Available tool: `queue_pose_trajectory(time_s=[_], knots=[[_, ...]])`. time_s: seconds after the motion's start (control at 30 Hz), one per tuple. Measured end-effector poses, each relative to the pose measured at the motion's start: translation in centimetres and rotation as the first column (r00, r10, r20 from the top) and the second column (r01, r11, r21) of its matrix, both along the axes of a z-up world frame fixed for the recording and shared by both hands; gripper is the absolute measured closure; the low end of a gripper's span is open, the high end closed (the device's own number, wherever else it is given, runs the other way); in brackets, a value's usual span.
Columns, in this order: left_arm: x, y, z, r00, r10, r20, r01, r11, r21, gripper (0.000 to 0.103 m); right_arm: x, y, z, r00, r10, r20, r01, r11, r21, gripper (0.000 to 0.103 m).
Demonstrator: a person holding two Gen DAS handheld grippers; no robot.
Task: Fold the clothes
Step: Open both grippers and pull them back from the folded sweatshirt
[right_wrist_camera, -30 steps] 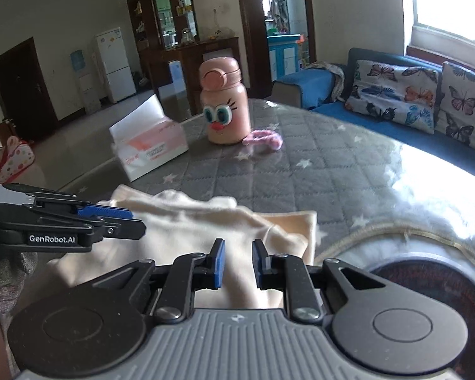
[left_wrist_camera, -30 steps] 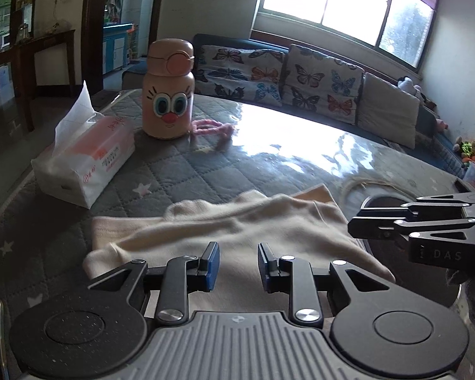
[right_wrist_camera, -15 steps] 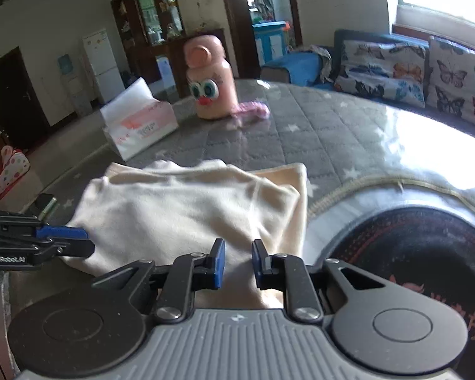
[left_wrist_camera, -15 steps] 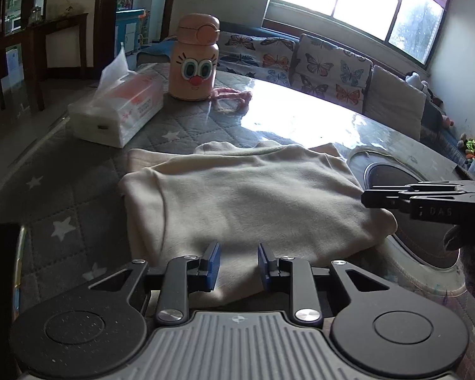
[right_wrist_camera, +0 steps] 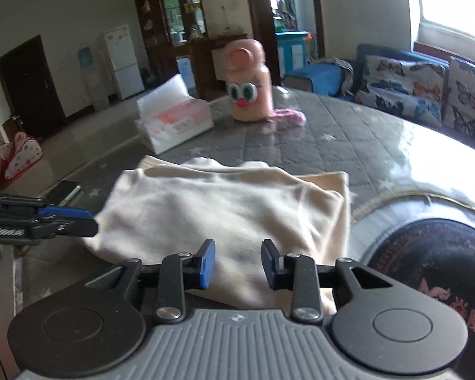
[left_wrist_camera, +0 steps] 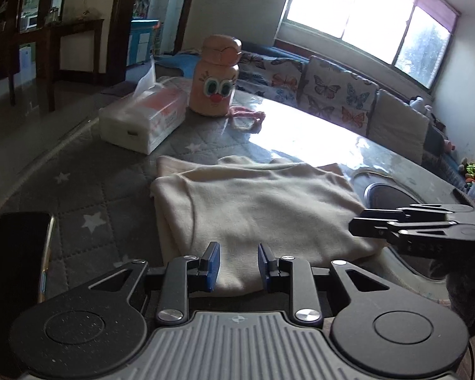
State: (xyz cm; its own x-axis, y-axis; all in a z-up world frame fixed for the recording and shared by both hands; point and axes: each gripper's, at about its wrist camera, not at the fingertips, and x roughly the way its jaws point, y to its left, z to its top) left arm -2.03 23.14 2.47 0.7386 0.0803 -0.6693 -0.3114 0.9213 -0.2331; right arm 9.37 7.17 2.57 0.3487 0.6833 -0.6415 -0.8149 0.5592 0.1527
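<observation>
Left wrist view: cream garment (left_wrist_camera: 259,209), folded flat on your table (left_wrist_camera: 88,186) — left hand-held gripper (left_wrist_camera: 236,264) and right hand-held gripper (right_wrist_camera: 237,262) both narrowly parted, empty, hovering at its near edge.

Left gripper (left_wrist_camera: 236,264) and right gripper (right_wrist_camera: 237,261): black linkage arms, blue finger pads, silver screws, ribbed grey housing, round black discs.

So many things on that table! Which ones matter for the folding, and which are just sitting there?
For the folding:
cream garment
left gripper
right gripper

Just lying about:
tissue box
pink cartoon bottle
pink cord
phone
</observation>
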Motion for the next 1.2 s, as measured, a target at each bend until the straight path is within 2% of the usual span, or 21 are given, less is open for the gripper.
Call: queue_pose_trajectory(time_s=[0.2,0.3,0.43,0.5,0.57,0.67,0.73,0.87,1.03,1.2], knots=[[-0.6,0.7,-0.7,0.999,0.037,-0.022,-0.037,0.999,-0.007,0.075,-0.9,0.9,-1.4,0.999,0.036,0.012,-0.035,0.998,-0.045,0.069],[-0.8,0.3,-0.2,0.999,0.043,-0.021,-0.042,0.999,0.011,0.073,-1.4,0.6,-0.9,0.999,0.035,0.021,-0.034,0.999,-0.037,0.054],[-1.1,-0.6,0.0,0.998,0.047,-0.029,-0.046,0.998,0.031,0.058,-2.3,0.2,-0.7,0.999,0.029,0.033,-0.028,0.999,-0.031,0.047],[-1.4,-1.1,0.0,0.998,0.047,-0.032,-0.045,0.998,0.047,0.055,-2.5,0.0,-0.8,0.999,0.019,0.030,-0.018,0.999,-0.030,0.034],[-1.6,-1.5,0.1,0.998,0.045,-0.033,-0.043,0.997,0.059,0.050,-2.9,-0.3,-0.9,0.999,0.007,0.033,-0.006,0.999,-0.032,0.034],[-2.0,-2.1,0.2,0.998,0.045,-0.032,-0.043,0.997,0.071,0.044,-3.2,-0.6,-1.0,0.999,-0.016,0.030,0.017,0.999,-0.033,0.025],[-2.2,-2.5,0.2,0.998,0.047,-0.032,-0.044,0.996,0.082,0.036,-3.6,-0.8,-1.1,0.999,-0.026,0.039,0.027,0.999,-0.034,0.024],[-2.7,-3.2,0.1,0.999,0.043,-0.030,-0.040,0.995,0.094,0.030,-4.5,-1.3,-1.3,0.998,-0.044,0.054,0.047,0.998,-0.041,0.016],[-3.4,-4.1,0.3,0.999,0.042,-0.020,-0.039,0.991,0.128,0.015,-5.3,-1.9,-1.7,0.996,-0.066,0.060,0.070,0.996,-0.052,0.011],[-4.1,-4.7,0.4,0.999,0.044,-0.006,-0.043,0.986,0.159,0.008,-6.1,-2.4,-1.8,0.992,-0.096,0.077,0.101,0.993,-0.056,0.002]])
